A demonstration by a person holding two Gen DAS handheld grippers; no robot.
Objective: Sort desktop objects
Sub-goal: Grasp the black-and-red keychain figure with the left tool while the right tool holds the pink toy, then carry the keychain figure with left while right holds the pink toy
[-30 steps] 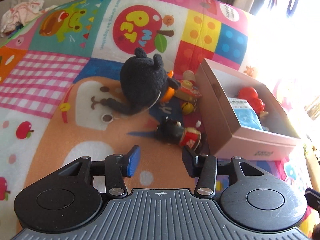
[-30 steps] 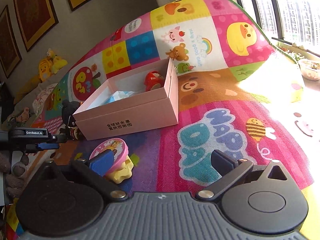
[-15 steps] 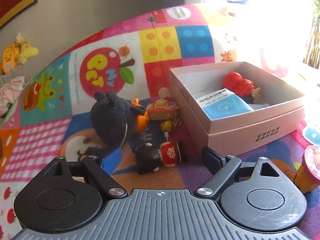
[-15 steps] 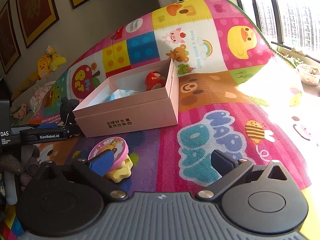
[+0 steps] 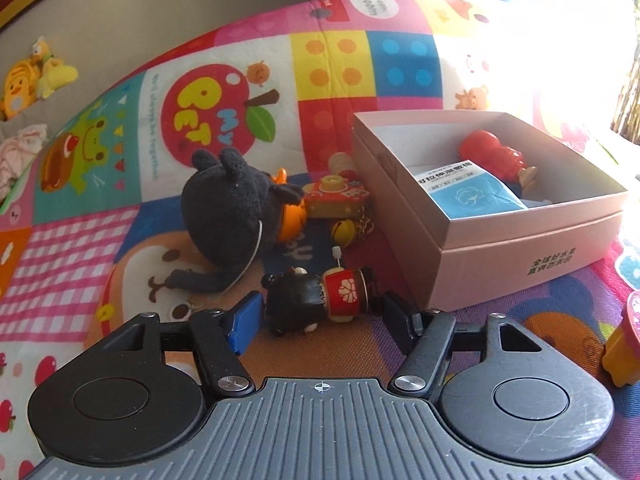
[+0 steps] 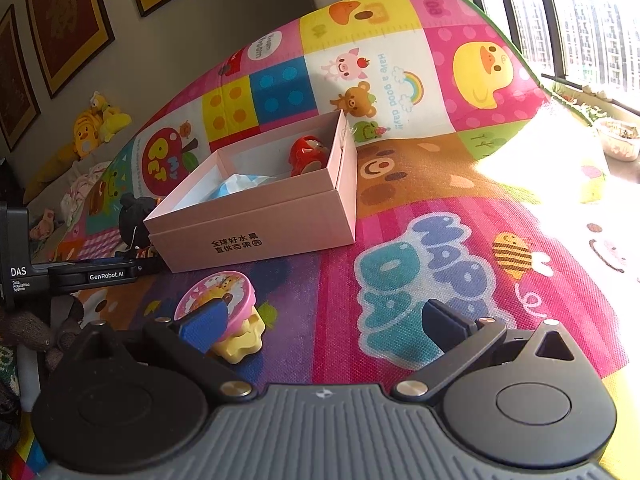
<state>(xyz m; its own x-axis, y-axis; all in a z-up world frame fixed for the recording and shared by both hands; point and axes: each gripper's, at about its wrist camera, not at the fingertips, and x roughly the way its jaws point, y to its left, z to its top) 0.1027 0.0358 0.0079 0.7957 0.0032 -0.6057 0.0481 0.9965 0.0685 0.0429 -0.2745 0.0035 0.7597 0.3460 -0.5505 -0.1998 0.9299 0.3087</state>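
Note:
A small black bear doll in a red robe (image 5: 320, 300) lies on its side on the play mat. My left gripper (image 5: 320, 310) straddles it and its jaws are closing. The blue pad (image 5: 246, 320) stands beside the head, and a thin gap shows at the right finger (image 5: 394, 316). Right of the doll stands an open pink box (image 5: 500, 248) holding a red figure (image 5: 492, 152) and a blue packet (image 5: 472, 196). My right gripper (image 6: 324, 320) rests open over the mat with nothing between its fingers. A pink-lidded yellow toy (image 6: 224, 300) sits just behind its left finger.
A black plush (image 5: 232, 216), a red wooden toy (image 5: 336, 196) and a gold bell (image 5: 346, 230) lie close behind the doll. The left gripper's body (image 6: 100, 276) shows left of the box (image 6: 256, 232). Yellow plush toys (image 6: 92, 128) lie by the wall.
The left gripper rolled level and moved in on the bear doll. Its jaws went from narrow to wide and have now drawn in around the doll. The right gripper kept still.

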